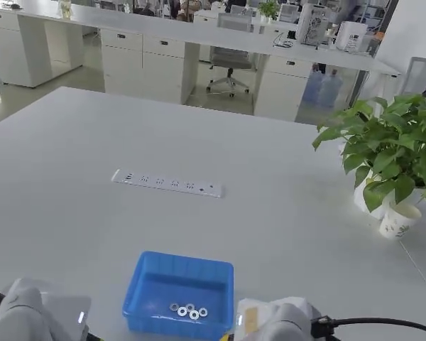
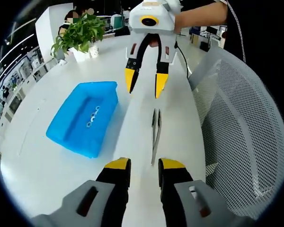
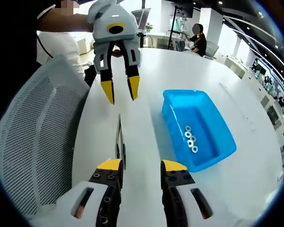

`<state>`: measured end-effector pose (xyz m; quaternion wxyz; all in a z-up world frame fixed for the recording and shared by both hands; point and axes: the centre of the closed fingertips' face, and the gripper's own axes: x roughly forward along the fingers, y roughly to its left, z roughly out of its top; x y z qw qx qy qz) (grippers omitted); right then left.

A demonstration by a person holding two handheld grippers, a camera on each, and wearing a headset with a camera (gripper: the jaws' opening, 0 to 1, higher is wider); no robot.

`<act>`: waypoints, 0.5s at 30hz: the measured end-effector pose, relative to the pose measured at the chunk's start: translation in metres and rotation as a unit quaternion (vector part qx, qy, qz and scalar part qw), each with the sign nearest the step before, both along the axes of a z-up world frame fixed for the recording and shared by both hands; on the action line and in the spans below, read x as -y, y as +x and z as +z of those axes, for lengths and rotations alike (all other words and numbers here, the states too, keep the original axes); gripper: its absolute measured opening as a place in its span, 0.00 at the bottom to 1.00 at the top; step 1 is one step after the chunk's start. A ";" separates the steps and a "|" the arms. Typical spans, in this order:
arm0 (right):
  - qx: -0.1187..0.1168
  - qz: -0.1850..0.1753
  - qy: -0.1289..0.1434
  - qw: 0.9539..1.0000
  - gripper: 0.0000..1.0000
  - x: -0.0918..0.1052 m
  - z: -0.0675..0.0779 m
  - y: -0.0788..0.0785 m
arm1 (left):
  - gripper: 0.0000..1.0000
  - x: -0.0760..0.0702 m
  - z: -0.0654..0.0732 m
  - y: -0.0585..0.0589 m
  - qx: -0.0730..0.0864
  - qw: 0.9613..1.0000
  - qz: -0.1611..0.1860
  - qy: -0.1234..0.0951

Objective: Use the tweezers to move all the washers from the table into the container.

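**Loose tweezers near the edge, both claws empty**

Our left gripper [image 2: 144, 166] hangs with jaws apart, holding nothing. The tweezers [image 2: 155, 135] lie flat on the table [image 1: 199, 142] between the two grippers, near the edge by the chair [image 2: 236, 118]. A careless sweep could knock them off. The washers [image 1: 188, 310] sit in the container [image 1: 156, 284], and we see none on the table. The right gripper [image 3: 141, 166], likewise open and empty, could bump the container.
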<state>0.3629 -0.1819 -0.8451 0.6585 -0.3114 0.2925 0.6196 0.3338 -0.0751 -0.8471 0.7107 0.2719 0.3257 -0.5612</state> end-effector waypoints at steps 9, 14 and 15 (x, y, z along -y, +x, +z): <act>0.011 -0.081 0.030 0.996 0.42 0.025 0.016 0.019 | 0.38 -0.008 0.019 0.007 0.019 0.997 0.062 -0.044; 0.020 -0.116 0.059 0.991 0.49 0.034 0.027 0.025 | 0.46 -0.010 0.030 0.013 0.034 0.993 0.095 -0.067; 0.023 -0.122 0.065 0.990 0.50 0.036 0.030 0.026 | 0.47 -0.011 0.031 0.013 0.035 0.992 0.098 -0.069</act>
